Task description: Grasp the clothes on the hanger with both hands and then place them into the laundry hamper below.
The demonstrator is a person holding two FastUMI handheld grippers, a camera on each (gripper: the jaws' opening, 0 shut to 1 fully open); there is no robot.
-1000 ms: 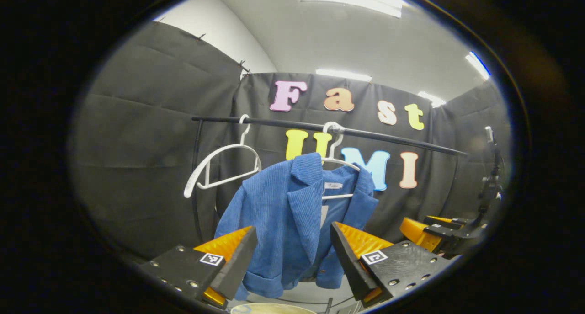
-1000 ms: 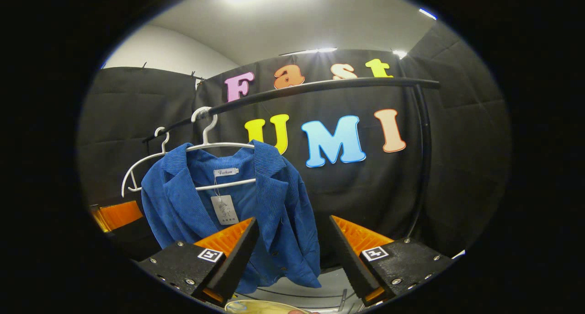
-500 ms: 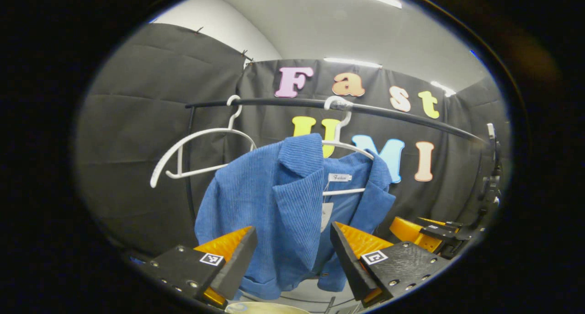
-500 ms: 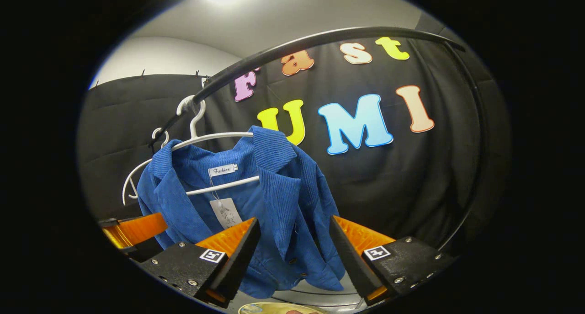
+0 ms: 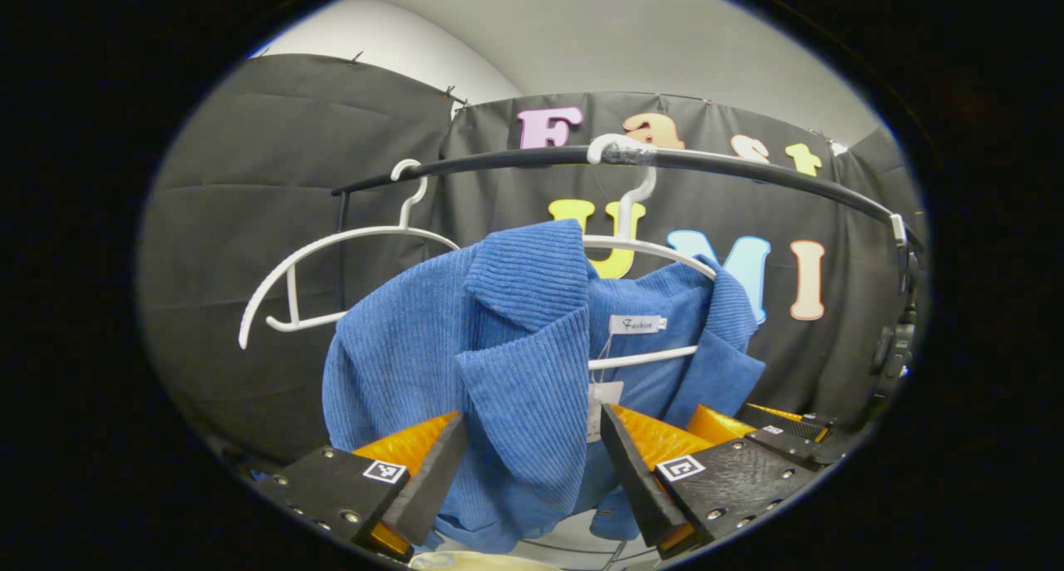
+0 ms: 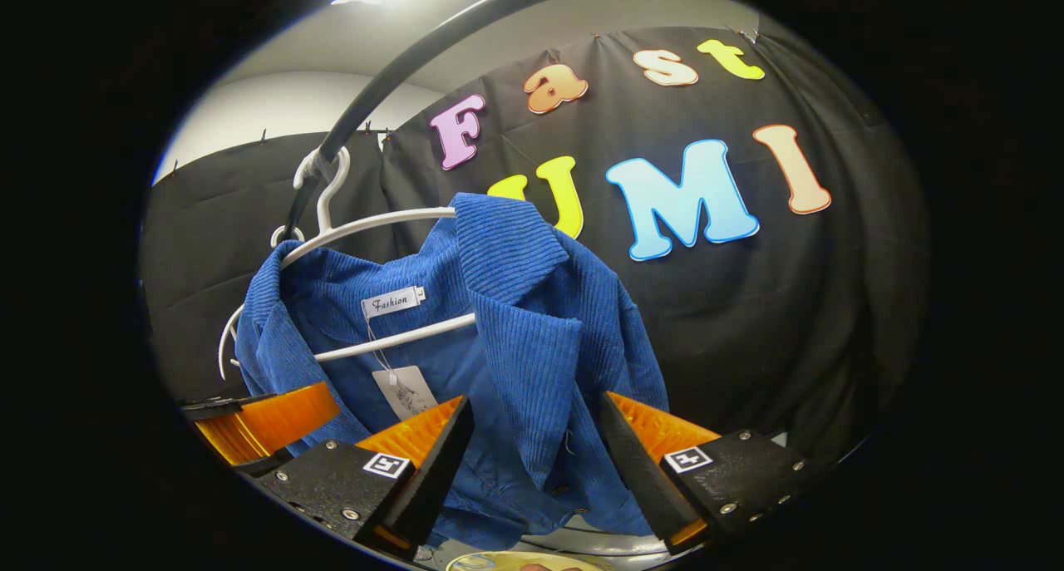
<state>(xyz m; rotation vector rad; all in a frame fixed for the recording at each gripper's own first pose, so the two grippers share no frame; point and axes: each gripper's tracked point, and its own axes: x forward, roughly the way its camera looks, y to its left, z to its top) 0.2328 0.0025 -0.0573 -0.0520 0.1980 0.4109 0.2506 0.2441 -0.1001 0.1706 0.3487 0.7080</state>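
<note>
We see the blue corduroy jacket (image 5: 465,371) draped on a white hanger (image 5: 640,251) hooked over the black rail (image 5: 499,159), with an empty white hanger (image 5: 332,255) beside it on that rail. Our left gripper (image 5: 532,463) is spread, one lapel of the jacket lying between its fingers, neither visibly pressing. Our right gripper (image 6: 536,459) is likewise spread around the jacket's other lapel (image 6: 532,363).

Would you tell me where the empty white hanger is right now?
In the left gripper view the empty white hanger hangs on the black rail, left of the blue jacket on its own hanger.
</note>
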